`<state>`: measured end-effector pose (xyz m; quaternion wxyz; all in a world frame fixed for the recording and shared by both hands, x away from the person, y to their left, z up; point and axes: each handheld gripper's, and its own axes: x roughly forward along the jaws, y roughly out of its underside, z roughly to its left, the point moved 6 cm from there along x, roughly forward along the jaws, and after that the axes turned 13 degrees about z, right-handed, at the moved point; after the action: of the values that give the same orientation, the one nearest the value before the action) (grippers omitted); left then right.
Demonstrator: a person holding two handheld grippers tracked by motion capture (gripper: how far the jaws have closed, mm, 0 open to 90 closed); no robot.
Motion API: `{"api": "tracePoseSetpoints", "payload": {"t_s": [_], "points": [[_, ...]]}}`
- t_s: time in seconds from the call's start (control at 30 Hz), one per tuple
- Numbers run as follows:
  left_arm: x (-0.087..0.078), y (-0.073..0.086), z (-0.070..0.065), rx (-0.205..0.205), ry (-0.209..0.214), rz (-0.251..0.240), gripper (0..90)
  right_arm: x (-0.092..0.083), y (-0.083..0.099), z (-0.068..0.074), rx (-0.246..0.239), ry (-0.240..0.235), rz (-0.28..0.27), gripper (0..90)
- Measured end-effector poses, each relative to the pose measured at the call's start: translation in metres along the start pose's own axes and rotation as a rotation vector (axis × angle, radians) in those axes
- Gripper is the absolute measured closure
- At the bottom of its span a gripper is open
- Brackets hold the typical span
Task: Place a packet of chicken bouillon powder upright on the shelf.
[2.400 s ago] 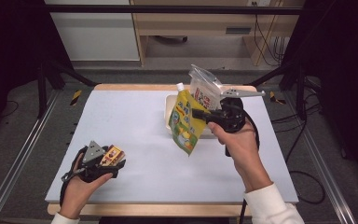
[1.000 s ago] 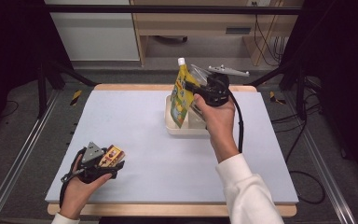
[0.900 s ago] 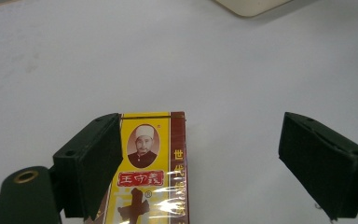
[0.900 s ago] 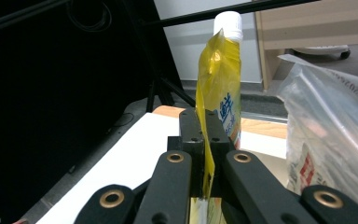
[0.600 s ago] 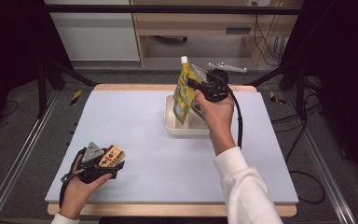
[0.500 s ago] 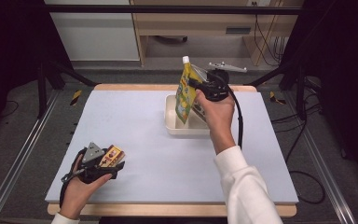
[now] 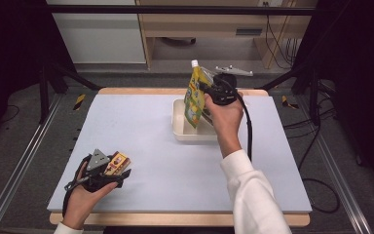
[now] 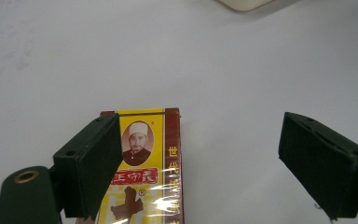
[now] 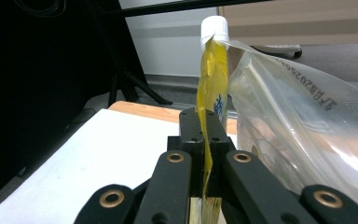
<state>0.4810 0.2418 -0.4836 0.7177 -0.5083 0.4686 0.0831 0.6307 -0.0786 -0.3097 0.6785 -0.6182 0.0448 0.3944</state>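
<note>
The right gripper (image 7: 205, 90) has carried the pouch (image 7: 193, 96) away from the person, from over the middle of the mat to over the tray (image 7: 179, 127), and now holds it upright there, low over the tray's inside. Its jaws are squeezed tight on the thin side edge of the pouch (image 9: 210, 116), so the pouch stands on end with its cap (image 9: 214, 29) high above the jaws. A clear bag (image 9: 303, 135) sits right beside the pouch, on the right of the jaws; I cannot tell if the jaws pinch it too. The job looks like packing things into the tray. I think the pouch is nearly in, but it has not been let go yet, so it has to go down and be dropped. The pouch is yellow and floppy, with green and white pictures on the front and a white screw cap. It is flat and bends a little where it is pinched. The left gripper (image 7: 106, 170) rests near the person's edge of the mat (image 7: 126, 126), well apart from the tray. Its jaws are wide open, and a small yellow and red box (image 8: 144, 177) lies between them, touching the left jaw only. That box is not picked up, so it is left to do.
</note>
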Motion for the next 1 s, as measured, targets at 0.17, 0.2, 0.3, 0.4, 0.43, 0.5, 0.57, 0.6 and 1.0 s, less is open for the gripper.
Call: {"api": "tracePoseSetpoints", "payload": {"t_s": [0.17,0.2,0.3,0.4,0.43,0.5,0.57,0.6,1.0], "points": [[0.0,0.0,0.0,0.002,0.0,-0.001,13.2,0.006,0.002,-0.001,-0.009,0.009,0.0,90.0],[0.0,0.0,0.0,0.002,0.0,-0.001,13.2,0.007,0.003,-0.001,-0.006,0.012,0.001,90.0],[0.0,0.0,0.0,0.003,0.0,0.001,13.2,0.009,0.004,-0.002,-0.005,0.017,0.0,90.0],[0.0,0.0,0.0,0.003,0.003,0.003,13.3,0.011,0.006,-0.002,-0.009,0.02,0.0,90.0],[0.0,0.0,-0.001,-0.001,0.005,0.004,13.3,0.011,0.006,-0.002,-0.009,0.023,0.0,90.0],[0.0,0.0,0.0,0.004,0.004,0.003,13.3,0.013,0.007,-0.002,-0.01,0.025,-0.005,90.0],[0.0,0.0,0.0,0.003,0.002,0.002,13.3,0.014,0.008,-0.003,-0.013,0.032,-0.009,90.0],[0.0,0.0,0.0,0.003,0.002,0.003,13.3,0.015,0.009,-0.004,-0.014,0.036,-0.01,90.0],[0.0,0.0,-0.001,0.004,0.004,0.004,13.4,0.024,0.019,-0.003,-0.031,0.051,-0.009,90.0]]}}
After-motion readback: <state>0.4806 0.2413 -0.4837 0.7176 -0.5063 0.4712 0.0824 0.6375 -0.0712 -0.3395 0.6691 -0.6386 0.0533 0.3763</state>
